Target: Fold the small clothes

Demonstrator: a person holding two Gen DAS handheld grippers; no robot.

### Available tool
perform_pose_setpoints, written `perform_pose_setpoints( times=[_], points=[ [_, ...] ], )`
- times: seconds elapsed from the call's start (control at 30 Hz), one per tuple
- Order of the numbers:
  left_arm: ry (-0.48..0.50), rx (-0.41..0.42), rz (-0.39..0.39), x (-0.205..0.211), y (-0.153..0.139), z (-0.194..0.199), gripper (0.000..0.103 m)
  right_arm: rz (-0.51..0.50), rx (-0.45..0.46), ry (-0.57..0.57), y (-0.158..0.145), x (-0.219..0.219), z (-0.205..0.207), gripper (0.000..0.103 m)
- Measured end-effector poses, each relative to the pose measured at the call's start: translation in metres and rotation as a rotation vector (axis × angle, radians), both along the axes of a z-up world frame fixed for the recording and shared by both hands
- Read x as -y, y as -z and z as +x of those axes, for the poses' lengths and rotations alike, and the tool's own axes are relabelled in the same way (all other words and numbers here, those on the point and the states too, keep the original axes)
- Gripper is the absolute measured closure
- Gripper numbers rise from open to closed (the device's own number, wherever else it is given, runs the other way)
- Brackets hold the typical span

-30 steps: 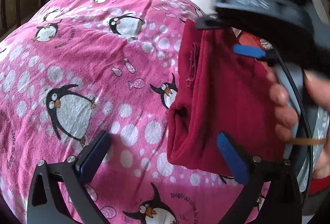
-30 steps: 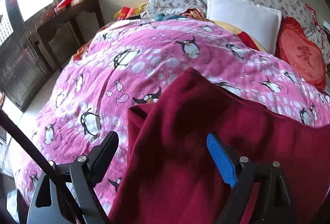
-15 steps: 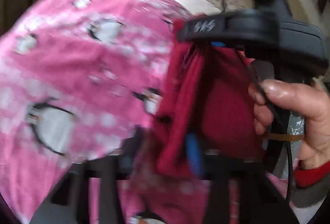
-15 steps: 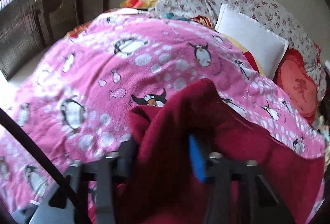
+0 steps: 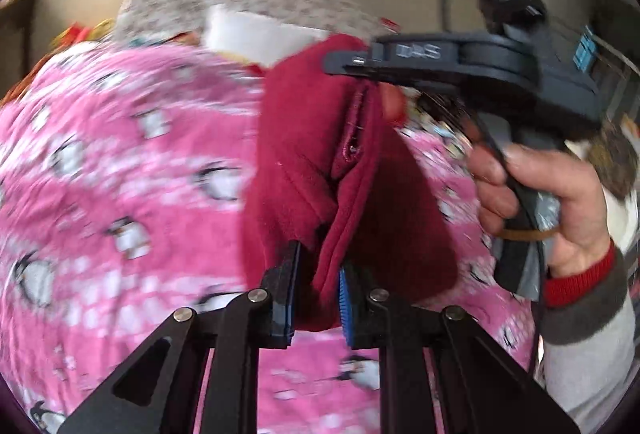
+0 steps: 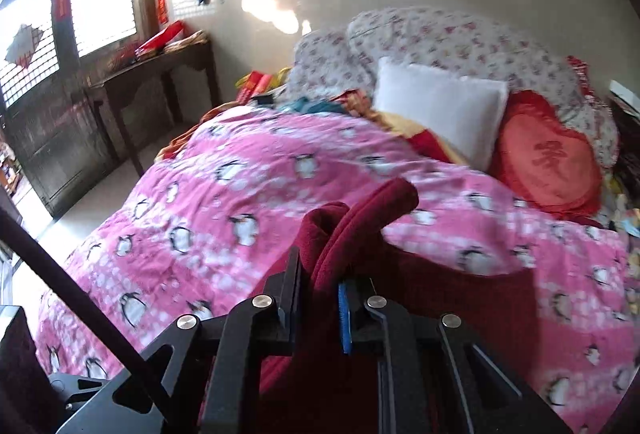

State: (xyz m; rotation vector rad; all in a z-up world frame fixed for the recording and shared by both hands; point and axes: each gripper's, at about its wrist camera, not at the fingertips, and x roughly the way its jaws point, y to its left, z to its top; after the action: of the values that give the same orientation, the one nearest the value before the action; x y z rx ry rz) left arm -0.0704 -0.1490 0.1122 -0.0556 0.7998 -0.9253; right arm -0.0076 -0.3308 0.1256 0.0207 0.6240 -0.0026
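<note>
Dark red garment (image 5: 304,162); pink blanket (image 6: 248,202) with white dots, penguins; white pillow (image 6: 436,114).

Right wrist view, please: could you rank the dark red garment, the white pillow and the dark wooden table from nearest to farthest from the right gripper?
1. Dark red garment: pinched in the right gripper, whose jaws are closing.
2. White pillow: upper right, at the bed's head.
3. Dark wooden table: far left, under the window.
</note>
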Motion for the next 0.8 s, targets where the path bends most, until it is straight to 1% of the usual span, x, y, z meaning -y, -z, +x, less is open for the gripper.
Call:
perform_pose_setpoints(
  times=[0.07, 0.13, 0.2, 0.27, 0.33, 0.4, 0.47, 0.53, 0.6, 0.63, 0.67, 0.7, 0.77, 0.8],
  points=[
    [0.064, 0.026, 0.024, 0.028, -0.004, -0.018, 0.087, -0.007, 0.005, 0.031, -0.002, 0.020, -0.013, 0.089],
    [0.138, 0.026, 0.045, 0.067, -0.002, -0.029, 0.087, -0.009, 0.007, 0.075, -0.001, 0.047, -0.028, 0.089],
    [0.183, 0.022, 0.065, 0.090, 0.004, -0.038, 0.087, 0.012, 0.004, 0.125, 0.005, 0.078, -0.040, 0.090],
    [0.218, 0.010, 0.102, 0.121, 0.017, -0.046, 0.087, 0.015, -0.008, 0.175, 0.016, 0.104, -0.047, 0.090],
    [0.235, -0.001, 0.155, 0.147, 0.031, -0.048, 0.087, 0.040, -0.033, 0.221, 0.033, 0.128, -0.048, 0.090],
    [0.238, -0.005, 0.193, 0.162, 0.041, -0.048, 0.087, 0.076, -0.071, 0.259, 0.055, 0.150, -0.041, 0.090],
    [0.237, -0.022, 0.199, 0.164, 0.042, -0.046, 0.086, 0.106, -0.108, 0.271, 0.075, 0.161, -0.032, 0.089],
    [0.253, -0.038, 0.173, 0.154, 0.032, -0.045, 0.083, 0.158, -0.092, 0.274, 0.082, 0.170, -0.033, 0.087],
    [0.261, -0.062, 0.167, 0.140, 0.020, -0.041, 0.063, 0.189, -0.073, 0.280, 0.078, 0.174, -0.040, 0.075],
    [0.257, -0.069, 0.155, 0.131, 0.013, -0.036, 0.060, 0.197, -0.059, 0.288, 0.073, 0.175, -0.044, 0.068],
    [0.244, -0.054, 0.148, 0.122, 0.004, -0.034, 0.054, 0.201, -0.047, 0.297, 0.067, 0.177, -0.053, 0.066],
    [0.219, -0.010, 0.150, 0.111, -0.004, -0.031, 0.050, 0.201, -0.041, 0.306, 0.063, 0.177, -0.059, 0.063],
    [0.165, 0.054, 0.170, 0.094, -0.010, -0.022, 0.044, 0.203, -0.024, 0.320, 0.054, 0.176, -0.077, 0.057],
    [0.121, 0.081, 0.183, 0.087, -0.013, -0.014, 0.042, 0.209, -0.013, 0.310, 0.051, 0.173, -0.088, 0.057]
  ],
)
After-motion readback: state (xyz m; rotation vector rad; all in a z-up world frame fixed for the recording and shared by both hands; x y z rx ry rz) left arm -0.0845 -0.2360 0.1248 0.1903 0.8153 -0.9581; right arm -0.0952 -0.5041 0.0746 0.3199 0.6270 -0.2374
